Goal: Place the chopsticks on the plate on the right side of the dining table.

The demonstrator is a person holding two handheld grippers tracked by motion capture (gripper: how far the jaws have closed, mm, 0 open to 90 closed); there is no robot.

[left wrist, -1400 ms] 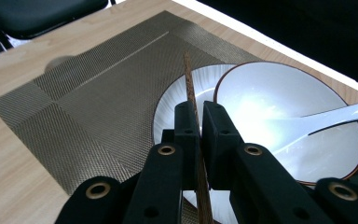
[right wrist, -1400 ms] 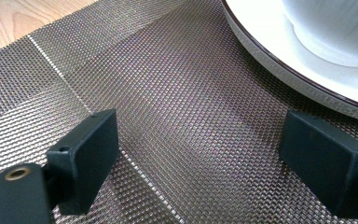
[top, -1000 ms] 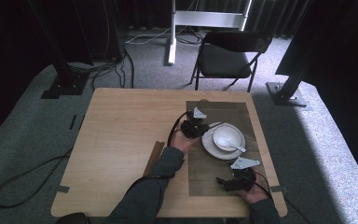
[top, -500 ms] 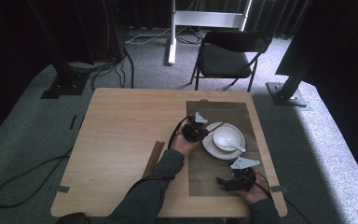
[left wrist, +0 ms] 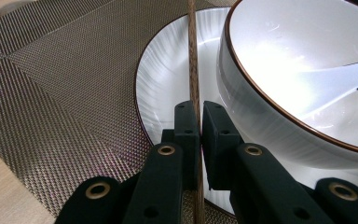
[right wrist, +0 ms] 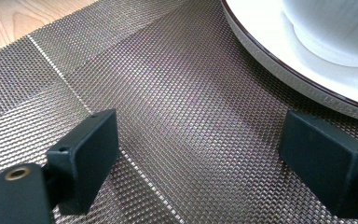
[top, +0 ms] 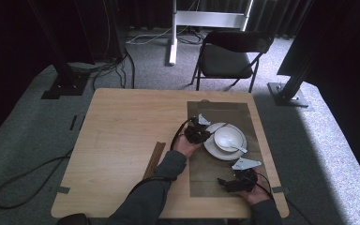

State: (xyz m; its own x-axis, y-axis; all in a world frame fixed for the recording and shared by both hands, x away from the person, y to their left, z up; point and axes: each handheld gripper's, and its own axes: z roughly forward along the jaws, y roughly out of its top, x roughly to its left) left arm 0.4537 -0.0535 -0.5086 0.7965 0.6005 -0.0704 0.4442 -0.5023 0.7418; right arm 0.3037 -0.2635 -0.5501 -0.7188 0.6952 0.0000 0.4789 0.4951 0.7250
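Observation:
My left gripper [left wrist: 199, 121] is shut on a thin brown wooden chopstick [left wrist: 194, 70] that runs straight ahead over the rim of a white plate [left wrist: 168, 84]. A white bowl [left wrist: 298, 84] with a brown rim stands on that plate, just right of the jaws. In the high view the left gripper [top: 198, 132] sits at the plate's [top: 215, 151] left edge, and a white spoon [top: 236, 148] lies in the bowl [top: 228, 136]. My right gripper [right wrist: 205, 158] stands open over the woven placemat [right wrist: 168, 93], nothing between its fingers, with the plate [right wrist: 279, 60] ahead to the right. It rests near the table's front edge [top: 225, 182].
A dark woven placemat [top: 215, 173] covers the table's right part. More brown chopsticks [top: 154, 159] lie on the bare wooden table [top: 122, 126] left of the mat. A folding chair [top: 229, 56] stands beyond the far edge.
My left gripper has shifted a little toward the person along the plate's left edge, still holding the chopstick. The right gripper has stayed put.

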